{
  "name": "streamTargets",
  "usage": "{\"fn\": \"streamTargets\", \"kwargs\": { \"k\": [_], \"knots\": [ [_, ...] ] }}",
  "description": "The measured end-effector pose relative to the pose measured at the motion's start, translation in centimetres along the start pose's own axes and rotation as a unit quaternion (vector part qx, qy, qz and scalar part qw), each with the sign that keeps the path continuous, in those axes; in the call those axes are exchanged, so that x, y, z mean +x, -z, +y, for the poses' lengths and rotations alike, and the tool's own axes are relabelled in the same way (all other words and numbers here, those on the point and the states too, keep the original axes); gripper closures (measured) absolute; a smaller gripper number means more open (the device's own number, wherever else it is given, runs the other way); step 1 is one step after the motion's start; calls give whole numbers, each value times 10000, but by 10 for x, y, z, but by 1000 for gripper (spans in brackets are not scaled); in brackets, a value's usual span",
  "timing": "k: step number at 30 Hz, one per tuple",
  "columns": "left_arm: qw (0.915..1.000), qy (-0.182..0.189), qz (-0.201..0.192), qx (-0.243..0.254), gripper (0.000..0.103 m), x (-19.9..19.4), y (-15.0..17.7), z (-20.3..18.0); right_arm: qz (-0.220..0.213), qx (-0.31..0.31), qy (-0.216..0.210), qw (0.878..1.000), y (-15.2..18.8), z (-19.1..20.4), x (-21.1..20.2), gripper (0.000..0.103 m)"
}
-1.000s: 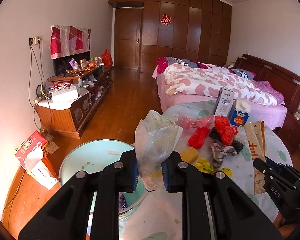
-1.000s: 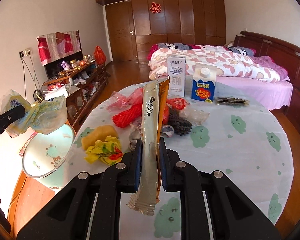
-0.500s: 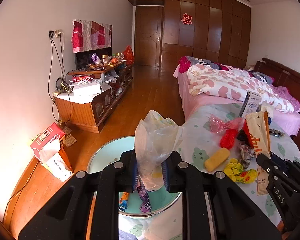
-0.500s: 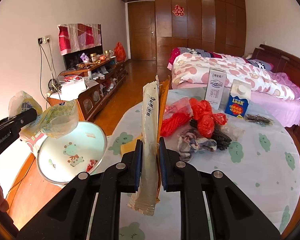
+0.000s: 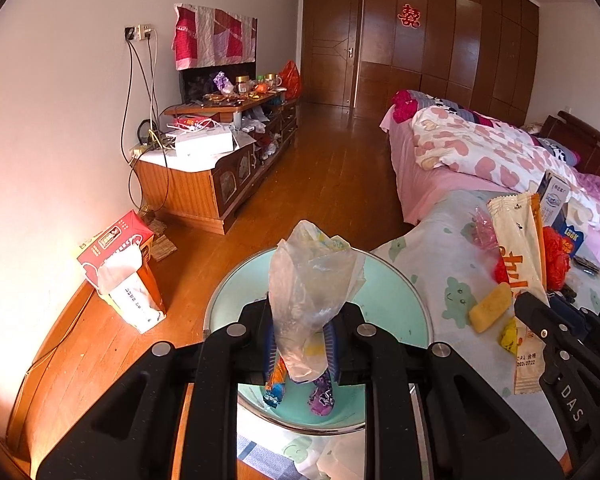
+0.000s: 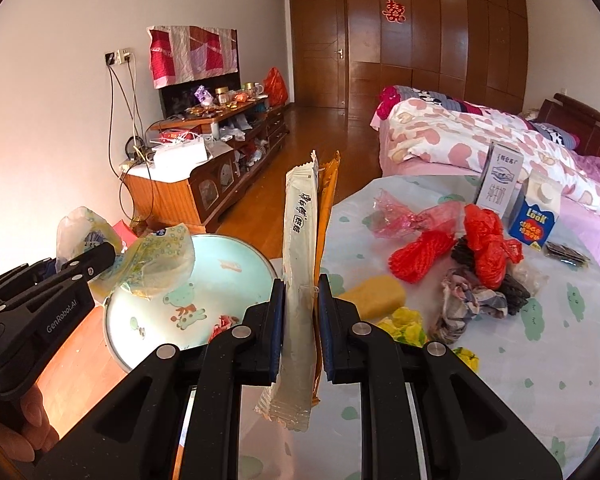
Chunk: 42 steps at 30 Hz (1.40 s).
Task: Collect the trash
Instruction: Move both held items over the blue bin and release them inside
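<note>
1. The desk [image 6: 500, 360] carries loose trash near its left edge, beside the basin [image 5: 396, 300].
2. Your right hand-held gripper [image 6: 299, 320] pinches two wrappers [image 6: 300, 248].
3. Your left hand-held gripper [image 5: 300, 344] clamps a bag [image 5: 308, 280] over the basin.

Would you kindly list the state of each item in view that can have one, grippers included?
left gripper: shut on a crumpled plastic bag, above the basin
right gripper: shut on long snack wrappers, held upright
basin: on the floor, a few wrappers inside
blue milk carton: upright on the table, cap on
white carton: upright
red tissue box: open, tissue sticking out
door: closed
</note>
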<state>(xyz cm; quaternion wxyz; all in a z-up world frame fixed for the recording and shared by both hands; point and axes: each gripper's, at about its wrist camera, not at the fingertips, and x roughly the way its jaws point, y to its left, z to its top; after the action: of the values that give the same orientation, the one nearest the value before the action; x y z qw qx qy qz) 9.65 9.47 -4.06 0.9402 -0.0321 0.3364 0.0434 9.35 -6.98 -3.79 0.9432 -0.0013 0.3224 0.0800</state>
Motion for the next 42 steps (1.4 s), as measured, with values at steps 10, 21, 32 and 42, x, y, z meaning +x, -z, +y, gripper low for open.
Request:
{"fn": "streamTargets", "kwargs": {
  "k": [10,21,32,42],
  "knots": [
    [9994,-197,240,-156,84,18,3,18,367,-153,-207,9990,0,26,37,86],
    [9978,-340,517,-217,84,36,9,29,917,-181,-328,9951,6,38,80,86],
    [9964,-477,660,-252,81,46,12,38,1182,-253,-490,9915,8,50,102,71],
    [9963,-641,506,-267,37,36,9,37,995,24,-392,9943,3,34,87,52]
  ]
}}
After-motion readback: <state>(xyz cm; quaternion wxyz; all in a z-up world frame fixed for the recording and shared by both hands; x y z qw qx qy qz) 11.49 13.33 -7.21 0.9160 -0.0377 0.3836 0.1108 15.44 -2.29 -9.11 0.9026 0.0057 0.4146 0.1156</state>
